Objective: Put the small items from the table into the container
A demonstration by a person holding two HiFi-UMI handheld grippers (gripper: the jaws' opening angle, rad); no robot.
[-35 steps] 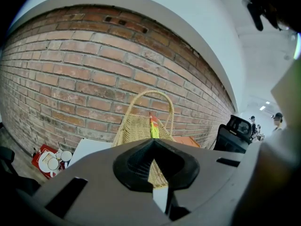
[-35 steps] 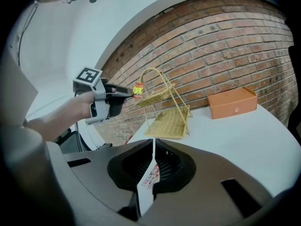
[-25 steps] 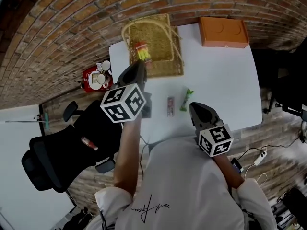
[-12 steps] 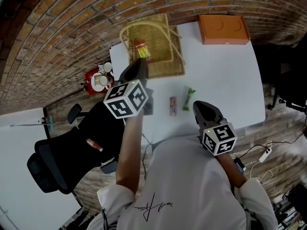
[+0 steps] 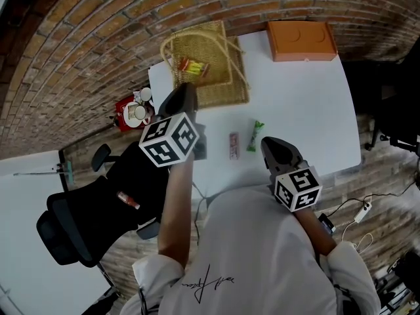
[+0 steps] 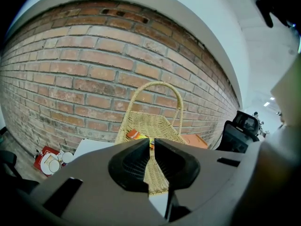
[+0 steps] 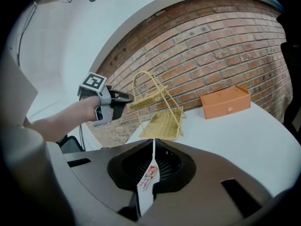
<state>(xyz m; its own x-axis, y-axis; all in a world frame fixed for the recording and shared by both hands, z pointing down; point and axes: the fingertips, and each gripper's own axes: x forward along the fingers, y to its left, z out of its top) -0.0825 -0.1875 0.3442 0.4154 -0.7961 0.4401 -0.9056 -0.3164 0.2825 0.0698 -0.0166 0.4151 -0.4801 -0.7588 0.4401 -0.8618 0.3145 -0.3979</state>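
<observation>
- Where is the basket?
- The basket (image 5: 223,90) sits at the far left corner of the tabletop (image 5: 308,110). An orange and yellow snack bag (image 5: 193,65) lies inside it.
- What does the left gripper do?
- The left gripper (image 5: 186,92) is up in the air by the near side of the basket. Its jaws are closed and it holds nothing.
- And the right gripper?
- The right gripper (image 5: 270,146) is by the near edge. Its jaws are closed too, with nothing in them.
- What small things lie on the table?
- A pink packet (image 5: 233,146) and a green packet (image 5: 254,136) lie side by side, not touching, close to the near edge. An orange box (image 5: 301,41) sits at the far right corner.
</observation>
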